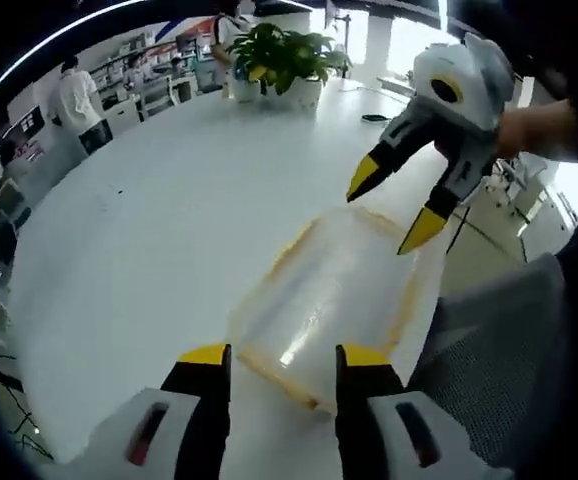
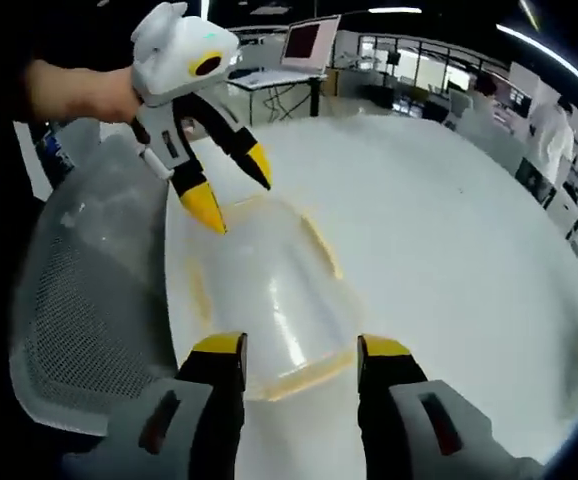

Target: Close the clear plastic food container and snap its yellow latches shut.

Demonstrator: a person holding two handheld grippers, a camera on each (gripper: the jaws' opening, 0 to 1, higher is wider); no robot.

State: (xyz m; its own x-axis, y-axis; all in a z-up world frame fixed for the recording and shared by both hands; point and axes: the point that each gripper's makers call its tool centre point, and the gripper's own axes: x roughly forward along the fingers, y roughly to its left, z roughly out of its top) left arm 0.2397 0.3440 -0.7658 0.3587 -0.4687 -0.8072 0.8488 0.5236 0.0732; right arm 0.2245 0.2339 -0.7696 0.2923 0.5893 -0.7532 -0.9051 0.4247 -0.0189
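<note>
Sitting on the white tabletop (image 1: 149,230), the clear container (image 1: 329,295) has yellow latches along its edges. The left gripper (image 1: 274,352) and the right gripper (image 2: 291,345) hang at opposite ends of the container, both wide open and holding nothing, probably ready to press the latches.

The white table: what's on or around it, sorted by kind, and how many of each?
Clear plastic container with yellow latches: 1
Handheld grippers, left gripper and right gripper, both with open jaws: 2
Grey mesh chair at the table's edge: 1
Potted plant at the far end: 1
Total: 5
</note>
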